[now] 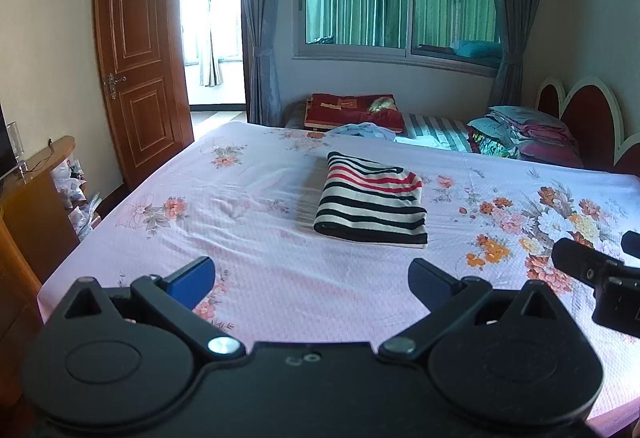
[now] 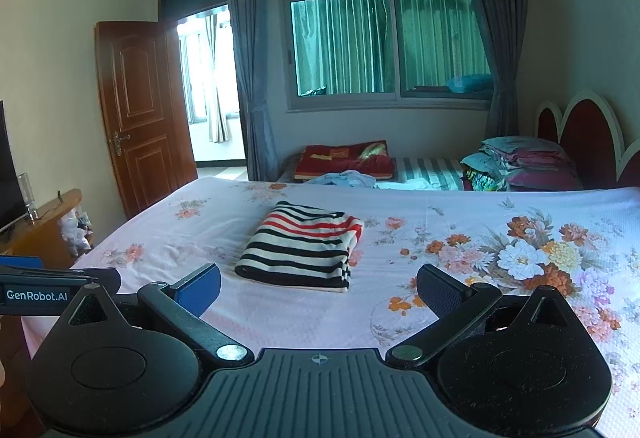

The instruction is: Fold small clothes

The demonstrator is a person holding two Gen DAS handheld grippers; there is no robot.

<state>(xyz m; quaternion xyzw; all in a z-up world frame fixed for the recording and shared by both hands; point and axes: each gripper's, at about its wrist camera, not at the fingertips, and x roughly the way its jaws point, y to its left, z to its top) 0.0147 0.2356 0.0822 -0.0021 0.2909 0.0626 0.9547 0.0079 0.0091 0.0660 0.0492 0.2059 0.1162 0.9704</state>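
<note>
A folded garment with black, white and red stripes (image 1: 370,198) (image 2: 302,244) lies in a neat rectangle on the pink floral bed sheet (image 1: 260,222) (image 2: 460,214). My left gripper (image 1: 312,284) hovers open over the sheet, short of the garment, with nothing between its fingers. My right gripper (image 2: 320,292) is open too and also empty, just in front of the garment's near edge. The right gripper's black body (image 1: 600,278) shows at the right of the left wrist view. The left gripper's side (image 2: 40,286) shows at the left edge of the right wrist view.
A pile of loose light-blue clothes (image 1: 362,130) (image 2: 346,178) lies at the bed's far edge. Beyond it are a red folded blanket (image 1: 352,110) and stacked pillows (image 1: 528,134) by the headboard. A wooden cabinet (image 1: 36,206) stands left of the bed, near an open door (image 1: 140,66).
</note>
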